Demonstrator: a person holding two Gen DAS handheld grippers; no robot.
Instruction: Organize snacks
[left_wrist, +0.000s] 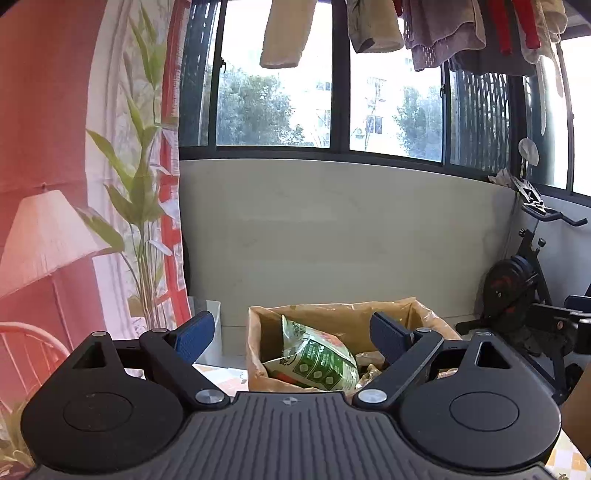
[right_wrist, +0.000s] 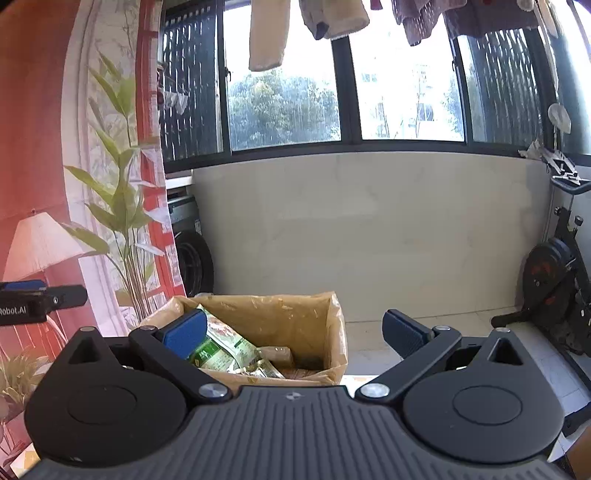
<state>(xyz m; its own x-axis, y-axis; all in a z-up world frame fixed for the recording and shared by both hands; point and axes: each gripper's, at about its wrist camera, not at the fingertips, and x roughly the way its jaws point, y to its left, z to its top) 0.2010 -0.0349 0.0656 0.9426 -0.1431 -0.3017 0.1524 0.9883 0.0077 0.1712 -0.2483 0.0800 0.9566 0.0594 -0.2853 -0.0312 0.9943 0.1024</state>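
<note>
Brown cardboard box (left_wrist: 258, 354), lined with a clear plastic bag, stood on the table beneath the window wall in the left wrist view. Contents: one green snack packet (left_wrist: 317, 360) leaning tilted against the left inner wall, smaller brownish packets beneath it, too dim to identify. The packet probably rested that way because it was dropped in rather than laid flat. Left gripper (left_wrist: 291, 334): jaws spread wide, nothing between the blue pads, held above and short of the box rim. Open room: bare wall behind the box; white bin (left_wrist: 212, 332) just beside its left wall; exercise bike (left_wrist: 524, 280) well apart to the right.

Right wrist view. Same box (right_wrist: 336, 332), seen from further right, its right wall and near rim unobstructed. Green snack packet (right_wrist: 221, 343) lay against the left side, partly behind the left pad. Right gripper (right_wrist: 295, 332): jaws at full spread, empty, apart from the box. Bare floor lay to the right of the box. The left gripper (right_wrist: 26, 295) showed at the left edge, clear of the right one.
</note>
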